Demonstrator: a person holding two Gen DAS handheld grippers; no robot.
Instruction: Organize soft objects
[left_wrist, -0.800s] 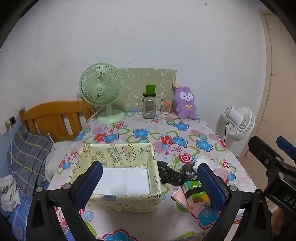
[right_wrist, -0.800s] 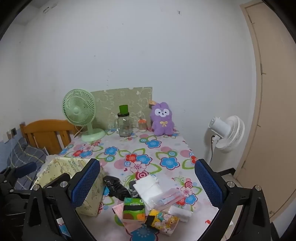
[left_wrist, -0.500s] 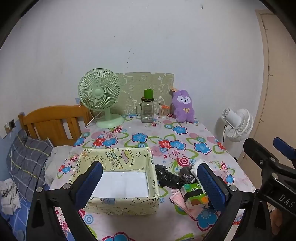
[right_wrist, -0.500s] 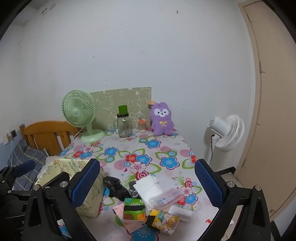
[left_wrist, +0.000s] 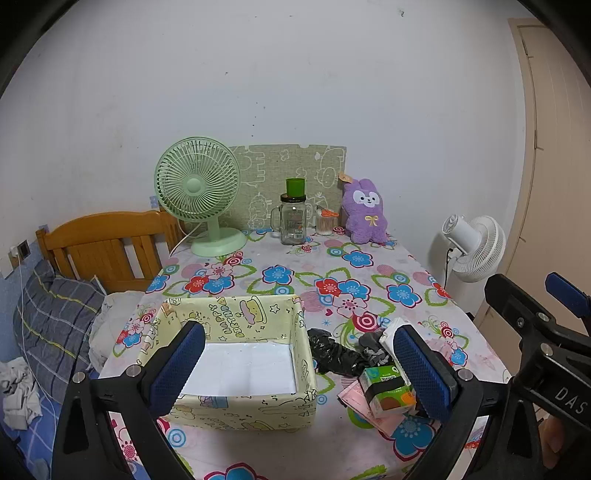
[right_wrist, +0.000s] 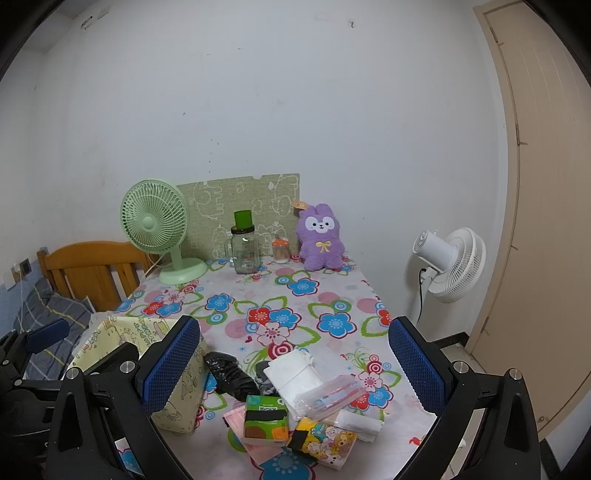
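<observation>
Tissue pack (left_wrist: 386, 392) half behind pad (left_wrist: 421, 373)

"HAPPY BIRTHDAY" printed on yellow box (left_wrist: 236, 321) inner wall; "DAS" on right gripper (left_wrist: 546, 350) body.

A: Where is there room to pass?

B: The middle of the table (right_wrist: 295, 295) is bare cloth, from the near pile to the far row. The yellow box (left_wrist: 236, 369) stands open-topped at near left, only its white floor inside.

A: And in the way?

B: Just right of the box, packed close: a black bag (right_wrist: 231, 373), white pouch (right_wrist: 295, 373), green tissue pack (right_wrist: 266, 419) and cartoon pack (right_wrist: 325, 441) (several overlap). Along the far edge stand the green fan (left_wrist: 201, 192), glass jar (left_wrist: 293, 221) and purple plush (left_wrist: 364, 212). A white fan (right_wrist: 450, 264) stands off the right side.
</observation>
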